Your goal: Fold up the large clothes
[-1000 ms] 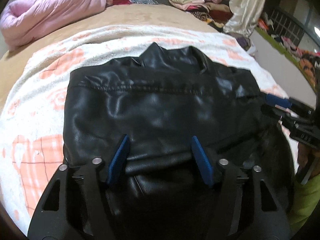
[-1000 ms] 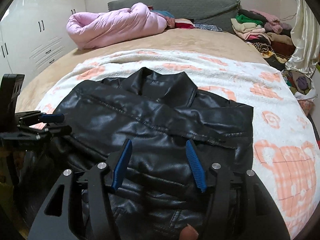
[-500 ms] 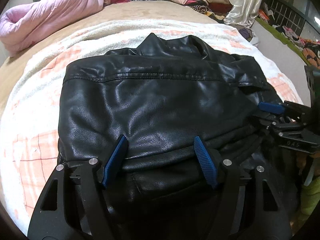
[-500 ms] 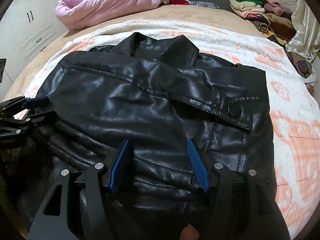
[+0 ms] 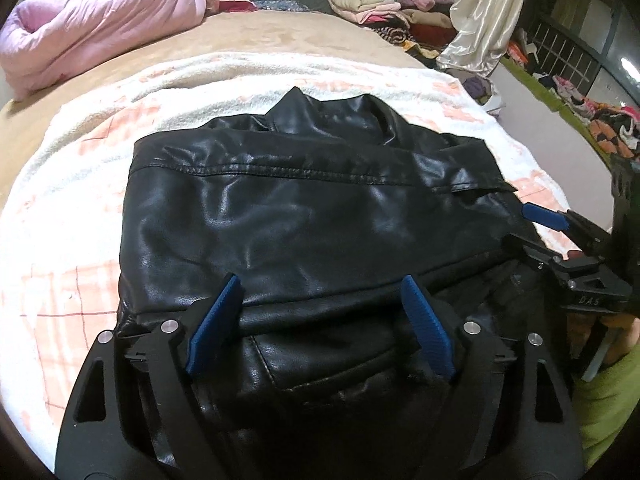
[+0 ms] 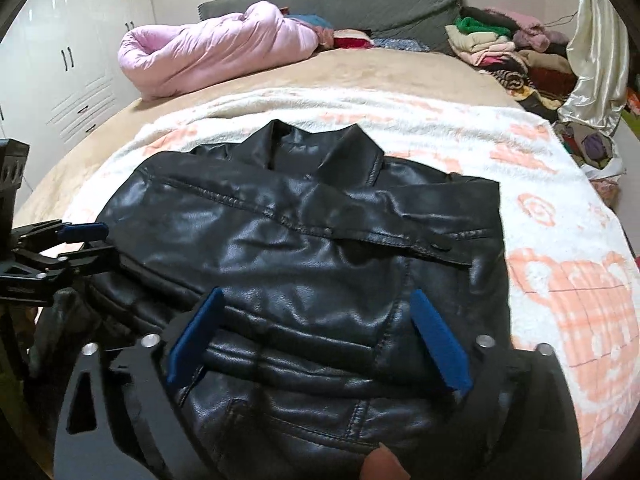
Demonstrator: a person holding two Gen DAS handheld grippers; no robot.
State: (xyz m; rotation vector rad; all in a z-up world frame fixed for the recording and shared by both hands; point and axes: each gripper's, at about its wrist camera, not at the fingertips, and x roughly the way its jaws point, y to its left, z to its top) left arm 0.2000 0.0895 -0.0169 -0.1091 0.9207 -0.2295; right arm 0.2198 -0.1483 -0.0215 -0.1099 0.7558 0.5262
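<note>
A black leather jacket lies on a white and orange blanket on the bed, collar at the far side, sleeves folded across its body. It also shows in the right wrist view. My left gripper is open, its blue fingers straddling the jacket's near hem on the left side. My right gripper is open over the near hem on the right side. Each gripper shows from the side in the other's view: the right one, the left one. Neither holds the leather.
A pink duvet lies at the head of the bed by a grey headboard. Stacked folded clothes and a cream curtain stand at the far right. White wardrobes line the left wall.
Both grippers have pulled back and tilted up from the jacket, so more of the bed shows. Both have stayed open. The jacket lies as before.
</note>
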